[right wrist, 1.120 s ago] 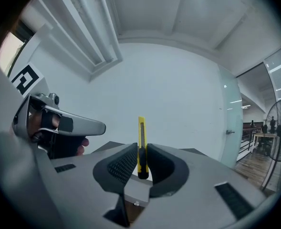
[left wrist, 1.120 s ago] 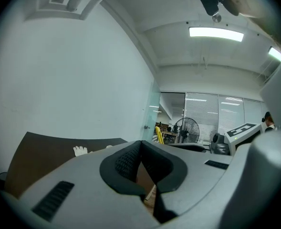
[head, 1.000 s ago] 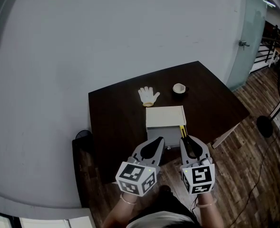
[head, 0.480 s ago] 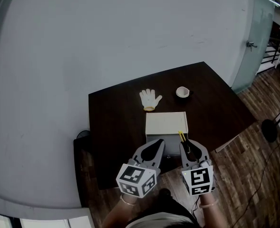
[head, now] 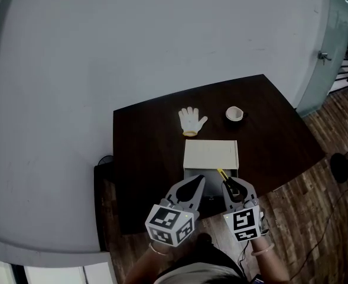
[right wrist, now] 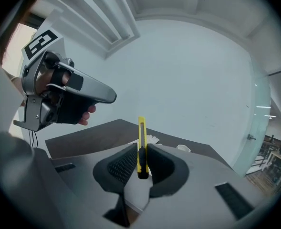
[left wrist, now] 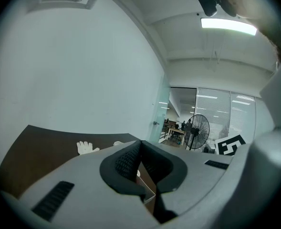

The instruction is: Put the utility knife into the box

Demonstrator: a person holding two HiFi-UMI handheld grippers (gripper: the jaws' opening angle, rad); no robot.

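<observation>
A white box (head: 191,173) stands at the near edge of the dark table (head: 144,141), its lid (head: 211,154) folded back flat. My right gripper (head: 228,184) is shut on the yellow utility knife (head: 221,173), which pokes forward over the box's near right part. In the right gripper view the knife (right wrist: 141,137) stands upright between the pads of that gripper (right wrist: 141,150). My left gripper (head: 197,180) hovers over the box's near left side, shut with nothing in it. In its own view the left gripper (left wrist: 140,144) has its pads meeting at the tips.
A white glove (head: 191,120) and a small white cup (head: 234,113) lie on the table beyond the box. A dark bin (head: 103,164) stands on the wooden floor left of the table. A grey wall runs behind the table. A standing fan (left wrist: 197,130) is off to the right.
The right gripper with the knife has shifted slightly left, from the box's right edge to over the box. The head view has drifted. The left gripper stays shut beside it.
</observation>
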